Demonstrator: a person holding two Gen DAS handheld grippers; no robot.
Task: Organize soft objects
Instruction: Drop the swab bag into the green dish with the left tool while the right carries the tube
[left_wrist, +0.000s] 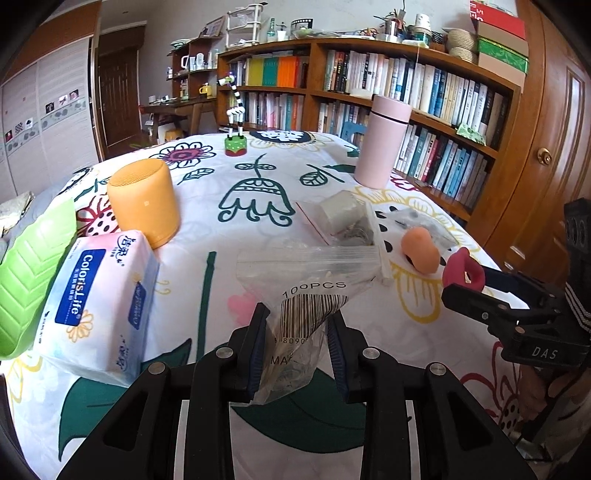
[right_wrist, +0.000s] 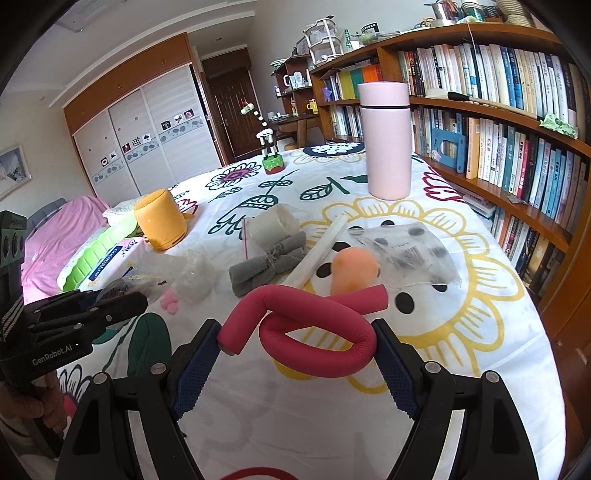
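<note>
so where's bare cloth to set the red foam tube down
Free cloth: between the right gripper and the near edge, under the red foam tube; also between orange cylinder and pink flask. Crowded around the clear bags and grey rolls.

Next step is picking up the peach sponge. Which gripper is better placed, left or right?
Neither is free, but right is nearer. The right gripper holds the red bent foam roller, and the peach egg-shaped sponge lies just beyond it. The left gripper is shut on the clear zip-lock plastic bag, off to the side.
</note>
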